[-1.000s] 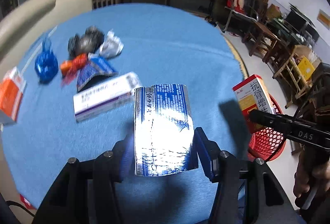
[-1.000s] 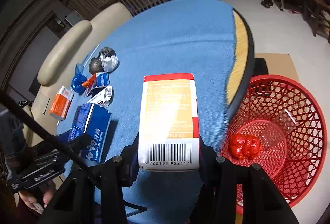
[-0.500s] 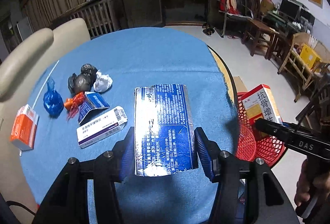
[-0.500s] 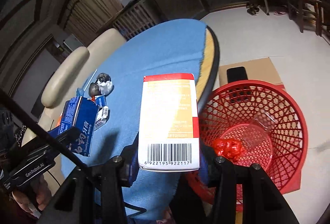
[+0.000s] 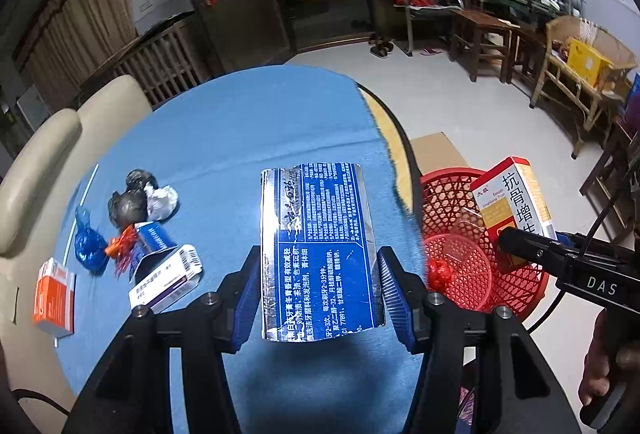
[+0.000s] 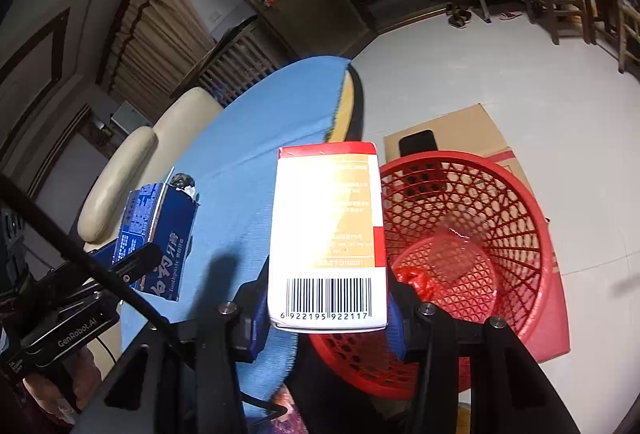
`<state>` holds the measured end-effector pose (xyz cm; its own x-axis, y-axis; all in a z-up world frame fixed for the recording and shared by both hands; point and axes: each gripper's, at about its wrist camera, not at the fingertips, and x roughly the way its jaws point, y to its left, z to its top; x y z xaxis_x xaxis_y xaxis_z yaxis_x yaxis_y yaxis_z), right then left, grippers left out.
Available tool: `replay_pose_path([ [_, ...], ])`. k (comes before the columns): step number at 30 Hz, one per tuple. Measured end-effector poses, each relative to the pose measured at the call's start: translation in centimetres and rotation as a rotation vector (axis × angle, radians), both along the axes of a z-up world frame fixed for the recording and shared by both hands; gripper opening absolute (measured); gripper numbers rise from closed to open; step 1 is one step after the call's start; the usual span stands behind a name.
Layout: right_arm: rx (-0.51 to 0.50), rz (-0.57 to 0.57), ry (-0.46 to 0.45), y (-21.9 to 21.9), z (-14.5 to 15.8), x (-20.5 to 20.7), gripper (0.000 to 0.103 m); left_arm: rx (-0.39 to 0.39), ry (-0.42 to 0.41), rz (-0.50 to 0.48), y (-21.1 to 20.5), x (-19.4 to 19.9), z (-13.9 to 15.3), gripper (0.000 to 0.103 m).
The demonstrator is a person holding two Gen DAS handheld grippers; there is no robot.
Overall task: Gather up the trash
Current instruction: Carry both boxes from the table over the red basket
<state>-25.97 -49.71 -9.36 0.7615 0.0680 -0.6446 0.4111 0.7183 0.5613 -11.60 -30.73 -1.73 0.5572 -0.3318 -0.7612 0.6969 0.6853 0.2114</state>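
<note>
Holding a flattened blue toothpaste box (image 5: 318, 252) upright between both blue pads, the left gripper (image 5: 320, 294) clamped on its two side edges, above the near part of the round table (image 5: 240, 122) with the blue cloth. Gripping a white and yellow medicine box (image 6: 328, 234) with red trim and a barcode at its near end, the right gripper (image 6: 326, 298) closed on its lower sides, raised beside the right edge of the table and over the left rim of the red mesh basket (image 6: 512, 218). Standing on the floor to the right of the table, on a flat cardboard sheet (image 6: 460, 126). Inside the basket, a crumpled red wrapper (image 6: 416, 280) and a clear piece of plastic (image 6: 460, 238). Left on the cloth, at the left side: two dark crumpled balls (image 5: 132, 198), a white crumpled paper (image 5: 162, 200) touching them, a blue plastic bag (image 5: 90, 252), an orange-red wrapper (image 5: 122, 246), a small blue box (image 5: 154, 238), a white and purple box (image 5: 166, 280) just near it, and an orange box (image 5: 54, 296) at the far left edge. Beyond the left of the table, a cream sofa (image 5: 48, 142).
</note>
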Motion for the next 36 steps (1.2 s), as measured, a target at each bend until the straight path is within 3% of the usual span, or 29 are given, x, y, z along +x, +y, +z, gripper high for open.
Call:
replay_pose_path([
  [36,0.052,-0.080,-0.003,-2.1,-0.3,-3.0,0.050,0.057,-0.014,-0.088,-4.4,-2.1,-0.9,0.058],
])
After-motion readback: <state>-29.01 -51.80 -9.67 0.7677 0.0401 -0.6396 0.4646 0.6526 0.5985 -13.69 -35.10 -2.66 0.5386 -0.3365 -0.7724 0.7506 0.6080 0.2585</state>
